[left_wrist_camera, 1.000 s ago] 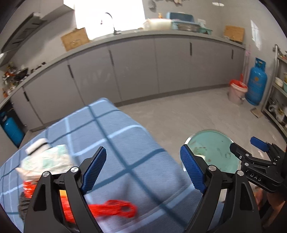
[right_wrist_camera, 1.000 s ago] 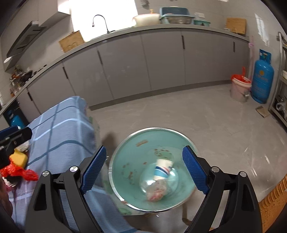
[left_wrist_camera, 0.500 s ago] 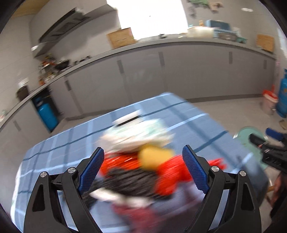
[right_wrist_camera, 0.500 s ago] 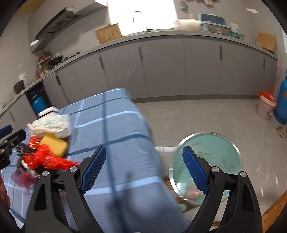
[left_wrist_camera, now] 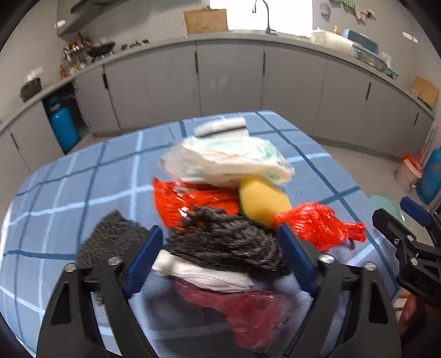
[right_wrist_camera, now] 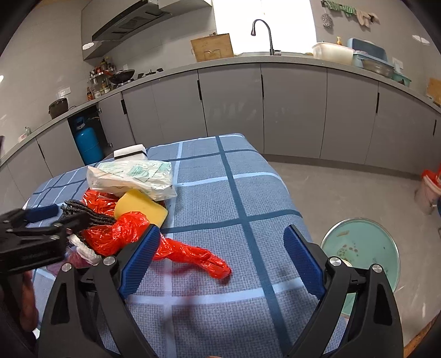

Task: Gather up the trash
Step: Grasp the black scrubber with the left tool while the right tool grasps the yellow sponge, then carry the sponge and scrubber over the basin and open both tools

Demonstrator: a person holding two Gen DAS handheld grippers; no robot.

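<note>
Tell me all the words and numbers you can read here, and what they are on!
No text can be read for sure in either view.
White and green packet: green printing, too small to read.
Left hand-held gripper: raised lettering on its side, too faint to read.
Right hand-held gripper: raised lettering on its body, blurred.
Cardboard box on the counter: dark marks, not readable.

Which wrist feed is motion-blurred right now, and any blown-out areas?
Left wrist view: trash pile and tablecloth smeared by motion, left gripper sharp. Right wrist view: crisp, red plastic bag well defined. Window overexposed in both; strong fisheye curvature on the counter.
</note>
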